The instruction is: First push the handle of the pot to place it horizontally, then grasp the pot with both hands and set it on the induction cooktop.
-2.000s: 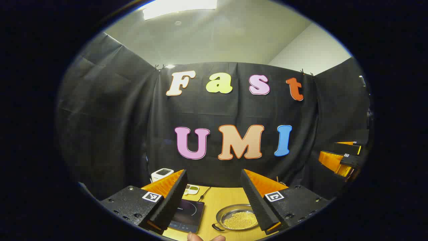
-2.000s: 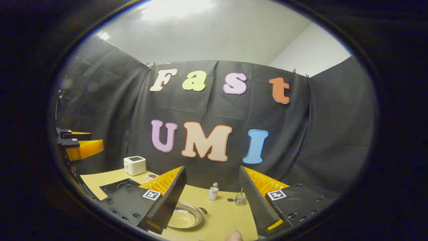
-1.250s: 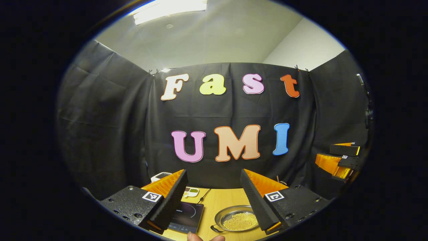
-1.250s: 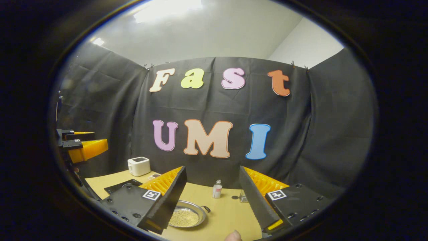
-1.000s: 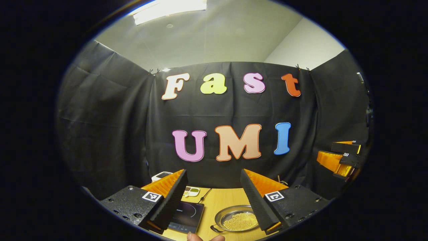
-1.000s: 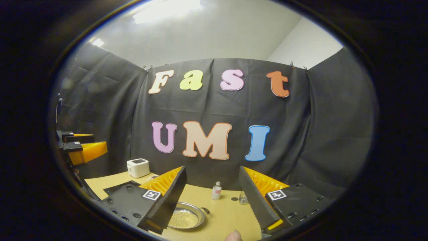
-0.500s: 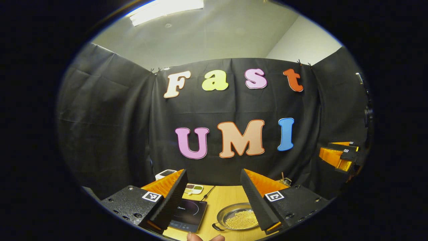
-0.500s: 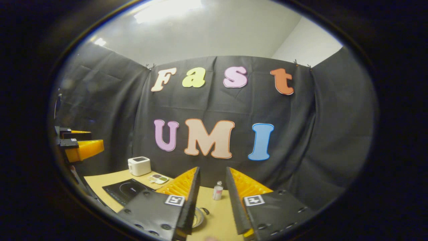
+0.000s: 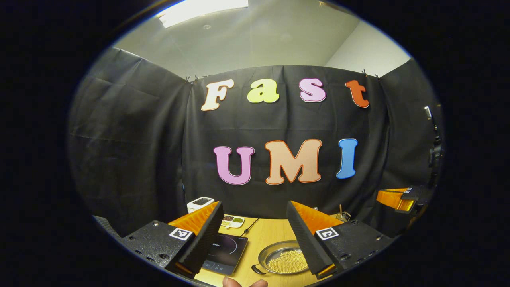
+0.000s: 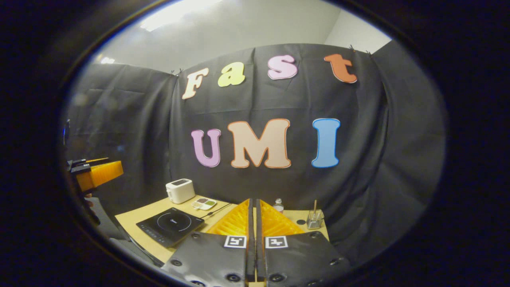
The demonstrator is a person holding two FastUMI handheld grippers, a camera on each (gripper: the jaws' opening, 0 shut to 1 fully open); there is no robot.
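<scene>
Pot [image 9: 283,260] sits low on the wooden surface [image 9: 263,239], a shallow metal pan with small yellow beads inside, just to the right of the dark induction cooktop [image 9: 223,253] in the left gripper view. Its 1 visible handle [image 9: 257,270] is a small dark loop at the near-left of the rim, so the handle axis appears to run diagonally rather than straight across; the far handle is hidden behind the tool's finger.

Left tool [image 9: 255,235] hangs above and short of the pot with its 2 fingers wide apart and nothing between them. Right tool [image 10: 255,217] has its fingers pressed together on nothing, which suits a poke. In the right gripper view, cooktop [image 10: 170,226] lies ahead to the left, and the pot is hidden below the closed fingers.

Judging by that, the pot lies below and slightly ahead of both tools, and the closed right tool looks better prepared for pushing the handle.
</scene>
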